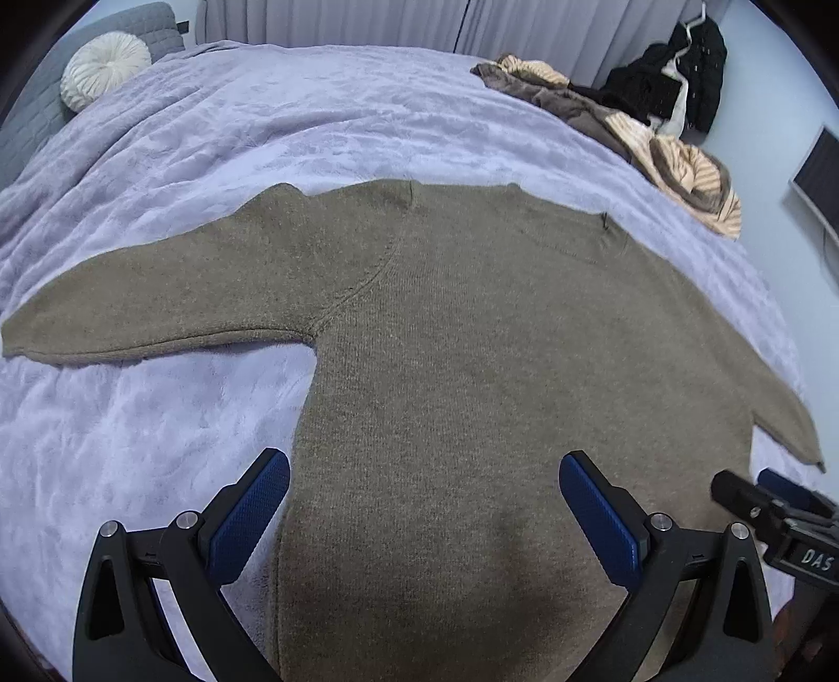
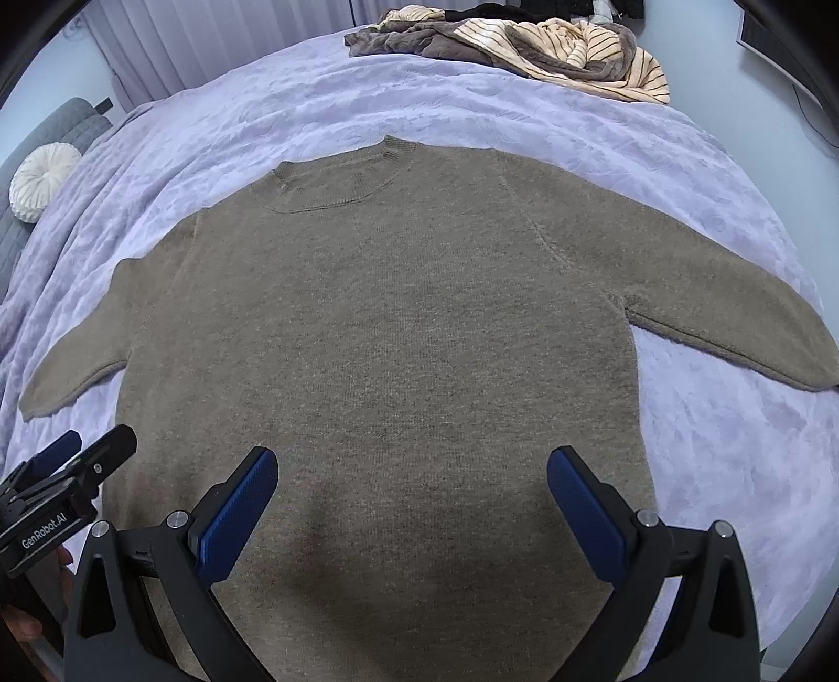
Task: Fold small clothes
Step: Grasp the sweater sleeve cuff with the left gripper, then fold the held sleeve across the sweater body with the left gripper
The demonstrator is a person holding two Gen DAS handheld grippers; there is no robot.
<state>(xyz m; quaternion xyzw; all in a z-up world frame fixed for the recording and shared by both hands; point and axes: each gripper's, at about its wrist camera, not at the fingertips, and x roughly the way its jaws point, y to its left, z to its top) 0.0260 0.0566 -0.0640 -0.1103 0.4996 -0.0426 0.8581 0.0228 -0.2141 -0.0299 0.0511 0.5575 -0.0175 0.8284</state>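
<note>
Sweater lies flat mid-bed, sleeves spread, neck toward the far edge. Left gripper and right gripper hover above its hem, jaws spread, empty. Folding seems unstarted; next, probably pinch a sleeve inward.

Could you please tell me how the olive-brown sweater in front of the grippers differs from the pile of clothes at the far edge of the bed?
The sweater lies spread flat with both sleeves out; the clothes pile is crumpled in a heap. The sweater is one plain olive-brown colour; the clothes pile mixes cream stripes with grey-brown fabric. The sweater lies near the open grippers; the clothes pile is far off. Both rest on the lavender blanket.
</note>
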